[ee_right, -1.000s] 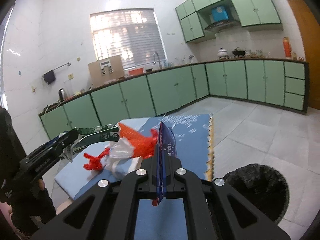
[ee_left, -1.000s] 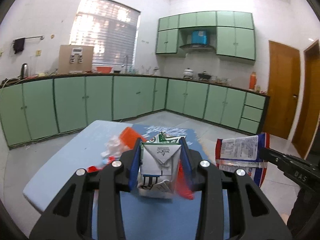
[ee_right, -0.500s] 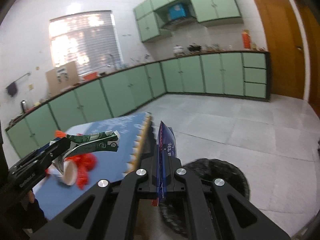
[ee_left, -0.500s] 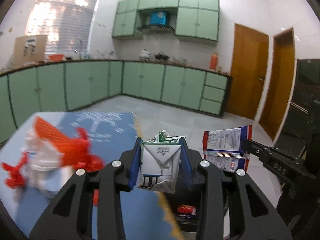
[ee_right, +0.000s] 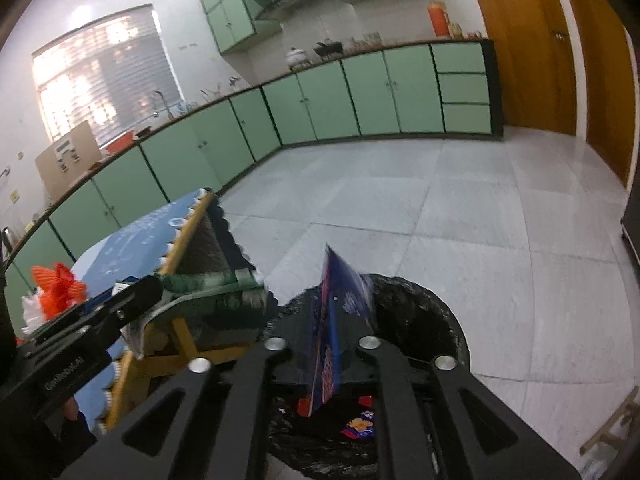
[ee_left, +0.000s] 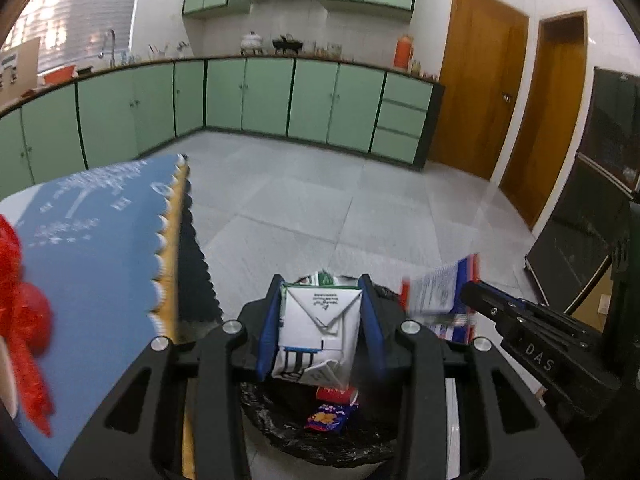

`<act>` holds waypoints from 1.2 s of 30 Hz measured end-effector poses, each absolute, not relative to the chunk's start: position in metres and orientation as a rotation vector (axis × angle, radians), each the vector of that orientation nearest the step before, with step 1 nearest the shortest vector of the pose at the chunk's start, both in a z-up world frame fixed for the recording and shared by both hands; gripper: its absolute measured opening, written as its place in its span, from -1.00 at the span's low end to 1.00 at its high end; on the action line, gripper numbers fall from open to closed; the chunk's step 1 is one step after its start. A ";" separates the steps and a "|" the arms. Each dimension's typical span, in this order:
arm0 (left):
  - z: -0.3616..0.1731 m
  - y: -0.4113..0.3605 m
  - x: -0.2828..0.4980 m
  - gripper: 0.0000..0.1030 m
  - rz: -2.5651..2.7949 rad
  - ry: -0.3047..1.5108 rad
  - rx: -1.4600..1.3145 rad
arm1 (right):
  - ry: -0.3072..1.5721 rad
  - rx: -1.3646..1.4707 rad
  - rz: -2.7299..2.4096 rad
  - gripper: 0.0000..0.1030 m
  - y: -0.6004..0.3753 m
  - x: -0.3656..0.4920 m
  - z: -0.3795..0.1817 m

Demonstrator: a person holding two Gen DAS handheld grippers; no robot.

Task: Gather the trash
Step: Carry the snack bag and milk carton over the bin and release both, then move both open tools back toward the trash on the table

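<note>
White carton (ee_left: 320, 332), light, crushable, clamped by flat sides in left gripper (ee_left: 320, 332), lower centre, over black bin (ee_left: 320, 436). Right gripper (ee_right: 324, 360) jaws just opening, narrow; thin slippery blue wrapper (ee_right: 332, 328) between them, above bin.

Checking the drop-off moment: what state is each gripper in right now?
Left gripper: shut on the milk carton, over the trash bin.
Right gripper: just been opening; snack wrapper between the jaws, grip unclear.
</note>
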State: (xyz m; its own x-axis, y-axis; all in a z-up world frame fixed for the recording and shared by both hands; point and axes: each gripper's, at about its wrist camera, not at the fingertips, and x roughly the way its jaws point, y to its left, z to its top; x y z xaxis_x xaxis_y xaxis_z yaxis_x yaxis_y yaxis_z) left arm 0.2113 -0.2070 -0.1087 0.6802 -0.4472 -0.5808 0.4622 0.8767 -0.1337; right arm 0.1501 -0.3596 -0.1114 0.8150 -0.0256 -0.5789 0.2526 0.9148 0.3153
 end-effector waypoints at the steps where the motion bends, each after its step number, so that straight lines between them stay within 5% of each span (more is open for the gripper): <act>1: -0.113 -0.211 0.217 -0.23 -0.517 0.661 0.028 | 0.606 0.399 -0.161 -0.68 -0.364 0.151 -0.114; 14: -0.072 -0.180 0.202 0.01 -0.506 0.552 0.003 | 0.530 0.389 -0.182 -0.05 -0.363 0.130 -0.083; 25: -0.026 -0.026 0.138 0.36 -0.246 0.410 0.027 | 0.402 0.303 -0.055 0.82 -0.250 0.108 -0.016; 36: -0.044 0.121 0.109 0.49 0.060 0.447 0.050 | 0.458 0.262 0.250 0.88 -0.100 0.137 -0.026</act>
